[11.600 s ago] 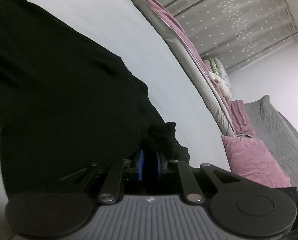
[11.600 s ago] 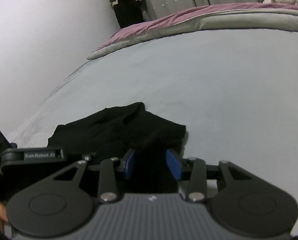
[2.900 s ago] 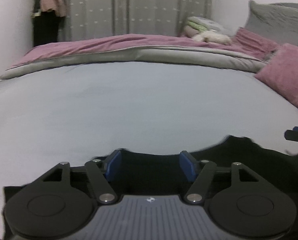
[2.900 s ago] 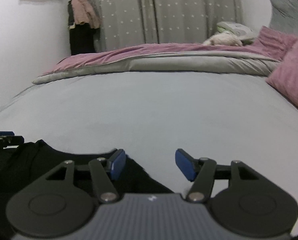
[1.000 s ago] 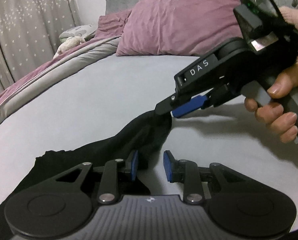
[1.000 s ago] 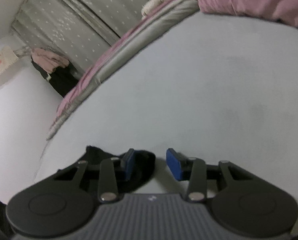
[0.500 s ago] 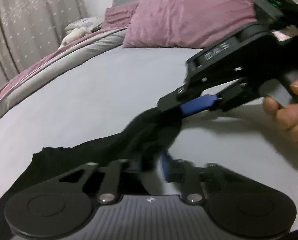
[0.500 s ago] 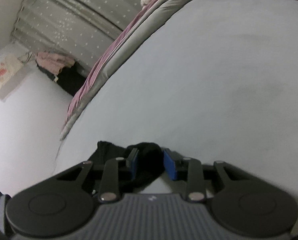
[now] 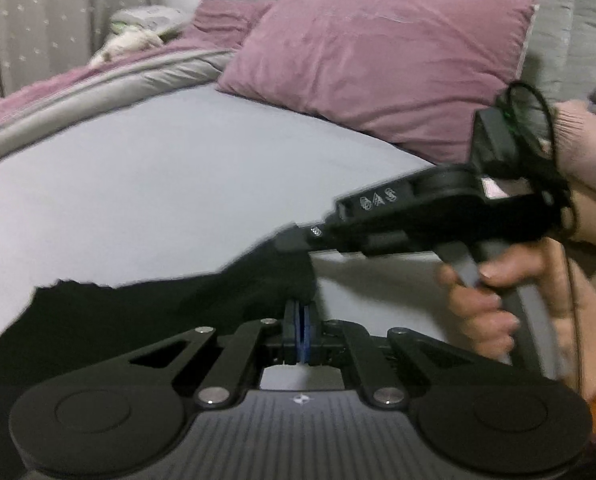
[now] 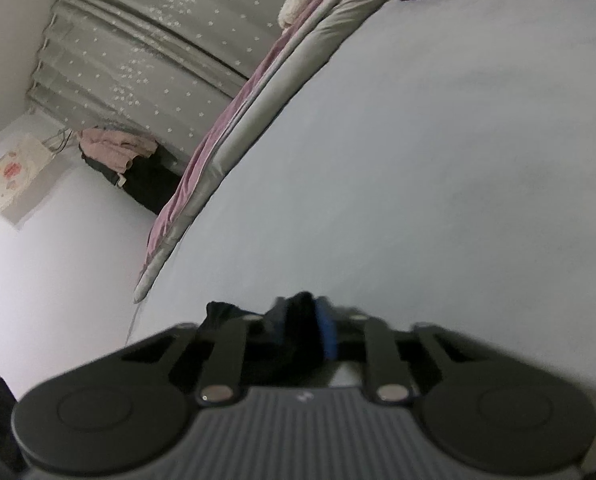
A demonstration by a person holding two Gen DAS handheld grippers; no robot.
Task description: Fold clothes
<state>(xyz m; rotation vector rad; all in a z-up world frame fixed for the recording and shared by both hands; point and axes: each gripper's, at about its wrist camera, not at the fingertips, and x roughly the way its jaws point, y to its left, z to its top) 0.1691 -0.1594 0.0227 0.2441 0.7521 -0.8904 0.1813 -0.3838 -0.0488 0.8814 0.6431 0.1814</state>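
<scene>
- On the grey bed sheet (image 9: pixel 146 184), at left: black garment (image 9: pixel 138 320), spread flat, one end gathered and raised.
- Centre: left gripper (image 9: pixel 300 334), blue pads clenched on that raised end.
- Right: right gripper (image 9: pixel 298 240), held by a hand (image 9: pixel 498 300), nipping the same bunch just beside it; its own view shows black cloth between the pads (image 10: pixel 328 338).
- Step judged: double grasp for a fold; next, carry the end across evenly.

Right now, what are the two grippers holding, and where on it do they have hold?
Both hold the black garment: the left gripper and right gripper are each shut on the same bunched corner of cloth, close together.
</scene>
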